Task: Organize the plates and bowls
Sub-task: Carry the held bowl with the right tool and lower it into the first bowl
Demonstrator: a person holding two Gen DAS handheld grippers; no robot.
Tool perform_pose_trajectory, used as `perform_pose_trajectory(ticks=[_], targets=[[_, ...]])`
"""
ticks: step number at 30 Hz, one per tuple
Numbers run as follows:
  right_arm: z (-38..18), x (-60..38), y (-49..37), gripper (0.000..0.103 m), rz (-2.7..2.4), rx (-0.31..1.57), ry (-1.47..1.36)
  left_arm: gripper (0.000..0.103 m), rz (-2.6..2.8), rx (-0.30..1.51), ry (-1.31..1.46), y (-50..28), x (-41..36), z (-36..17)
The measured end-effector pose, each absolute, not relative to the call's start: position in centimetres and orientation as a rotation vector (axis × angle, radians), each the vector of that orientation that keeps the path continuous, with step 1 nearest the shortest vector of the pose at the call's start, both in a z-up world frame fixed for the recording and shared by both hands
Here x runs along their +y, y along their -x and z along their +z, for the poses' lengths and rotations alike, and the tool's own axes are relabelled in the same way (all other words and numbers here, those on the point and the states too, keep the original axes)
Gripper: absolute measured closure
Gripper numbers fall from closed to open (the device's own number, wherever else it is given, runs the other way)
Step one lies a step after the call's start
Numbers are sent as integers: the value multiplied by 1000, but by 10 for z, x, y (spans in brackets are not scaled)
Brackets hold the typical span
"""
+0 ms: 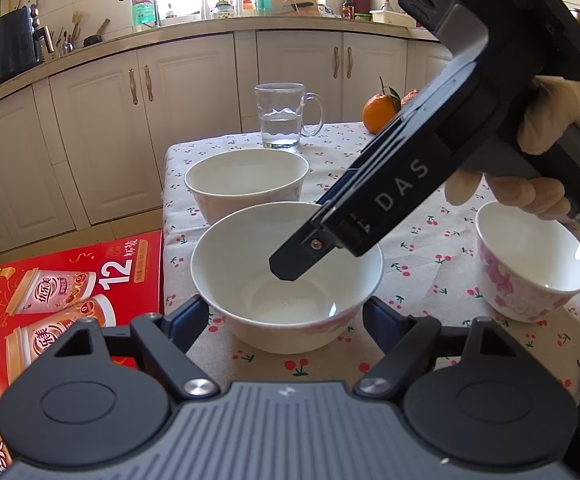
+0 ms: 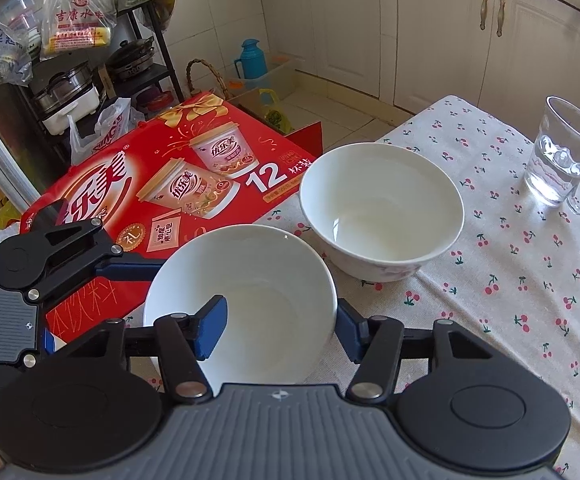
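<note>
A plain white bowl (image 1: 250, 248) (image 2: 274, 280) stands upright near the left edge of the cherry-print table (image 1: 422, 252). My left gripper (image 1: 286, 308) straddles its lower body, both tips against its sides. My right gripper (image 1: 306, 236) (image 2: 282, 320) comes down from the upper right. One of its fingers (image 2: 210, 328) is inside the bowl and the other is outside the rim, so it is shut on the wall. A second white bowl (image 1: 246, 176) (image 2: 382, 204) stands just behind. A smaller pink-flowered bowl (image 1: 530, 264) is at the right.
A glass mug (image 1: 282, 116) (image 2: 562, 160) holding some water stands farther back, with an orange (image 1: 378, 114) to its right. A red gift box (image 1: 70, 280) (image 2: 170, 168) butts against the table's left edge. A hand (image 1: 550, 120) holds the right gripper's handle.
</note>
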State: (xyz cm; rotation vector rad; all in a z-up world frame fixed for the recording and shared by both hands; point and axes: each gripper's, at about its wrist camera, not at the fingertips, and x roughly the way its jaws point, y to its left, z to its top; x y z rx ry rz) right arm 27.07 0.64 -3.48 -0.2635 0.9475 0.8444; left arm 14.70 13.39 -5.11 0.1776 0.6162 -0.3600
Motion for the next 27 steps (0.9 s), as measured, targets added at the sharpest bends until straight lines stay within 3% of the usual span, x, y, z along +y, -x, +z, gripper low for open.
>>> perform_pose_trajectory(ticks=[27], targets=[[28,-75,-202,39,784,876,229,19,-498,552,-224,-100,72,-3]])
